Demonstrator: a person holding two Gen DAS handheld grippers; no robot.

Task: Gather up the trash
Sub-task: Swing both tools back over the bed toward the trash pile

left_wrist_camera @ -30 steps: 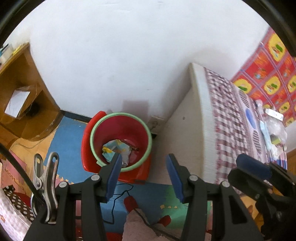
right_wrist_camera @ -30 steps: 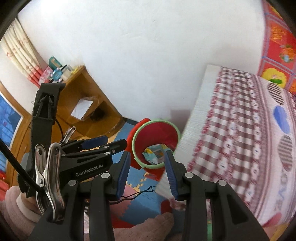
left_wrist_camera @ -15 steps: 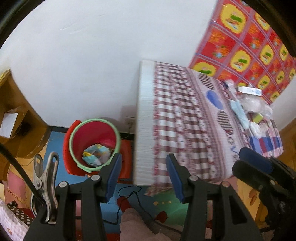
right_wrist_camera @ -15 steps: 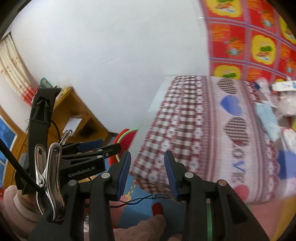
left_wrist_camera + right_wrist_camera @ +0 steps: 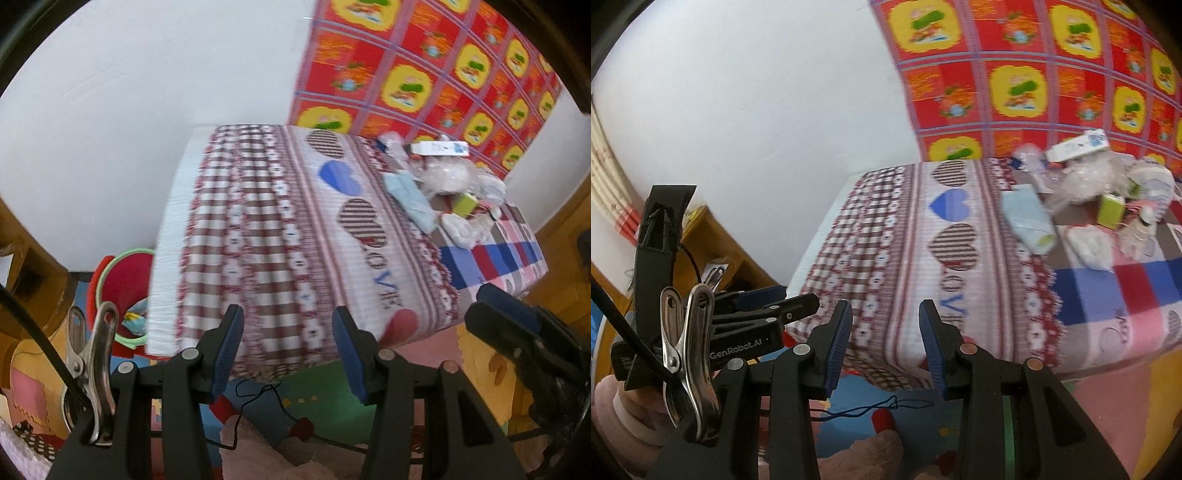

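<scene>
On the floor at far left stands the red bin (image 5: 122, 280), some trash inside, beside the bed (image 5: 280, 236). Both my left gripper (image 5: 286, 350) and right gripper (image 5: 884, 341) have parted jaws with nothing between them. Further right, trash (image 5: 1082, 192) lies piled on the bed by the red wall cloth (image 5: 1034, 74).

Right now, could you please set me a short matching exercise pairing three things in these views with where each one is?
Things:
1. red bin
2. green carton
3. black cord

Places:
A. on the floor mat below the bed's edge
B. among the litter on the bed
C. on the floor at the bed's end, beside the wall

Pairs: 1-C, 2-B, 3-A
</scene>
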